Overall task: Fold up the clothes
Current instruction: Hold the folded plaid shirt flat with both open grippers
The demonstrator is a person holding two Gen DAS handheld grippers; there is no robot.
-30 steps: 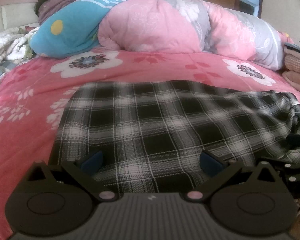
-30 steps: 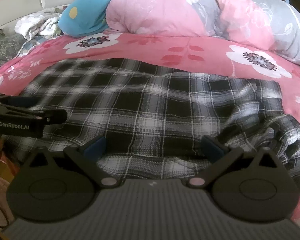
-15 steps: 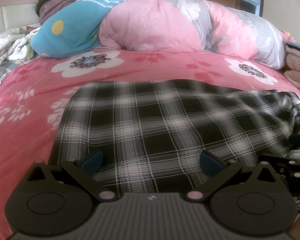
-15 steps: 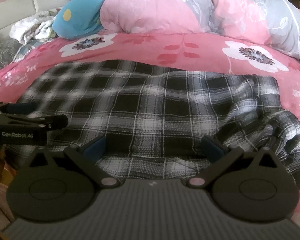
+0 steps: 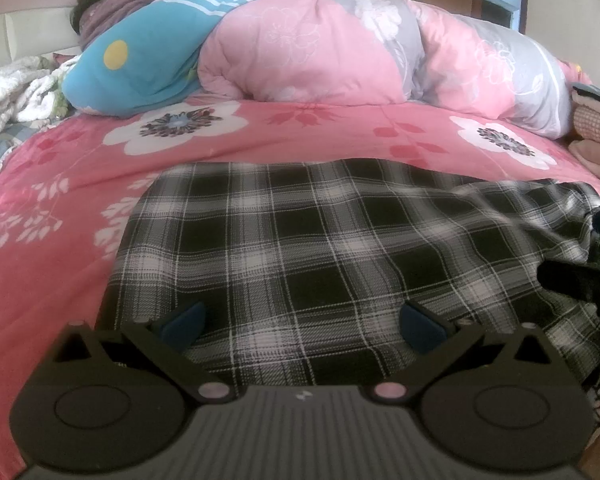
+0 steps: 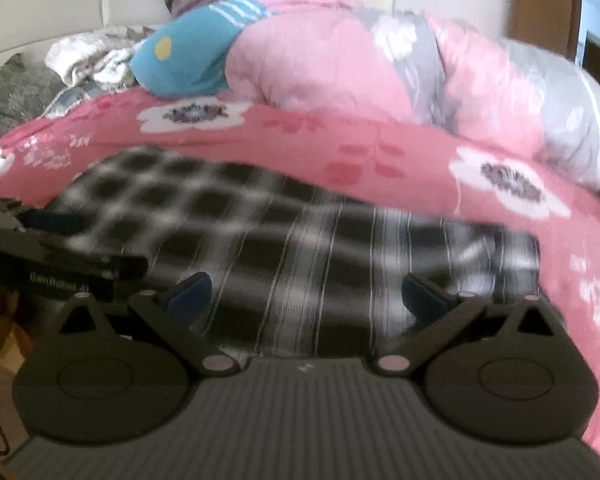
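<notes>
Left gripper [image 5: 302,322]: jaws spread wide, empty, over the near edge of the bed [image 5: 40,240].
Right gripper [image 6: 306,294]: jaws spread wide, empty, at the same edge; view blurred.
Plaid garment [image 5: 320,256]: flat on the pink floral sheet at the bed's near edge, bunched at its right end.
Quilt [image 5: 340,48]: heaped along the far edge.

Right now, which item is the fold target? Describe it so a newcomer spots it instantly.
Start at the bed's pink floral sheet. The rolled pink-and-grey quilt lies along its far side; on the near side, spread mostly flat in front of both open grippers, lies the plaid garment. It is the only black-and-white checked fabric there; everything around it is pink, grey or blue.
</notes>
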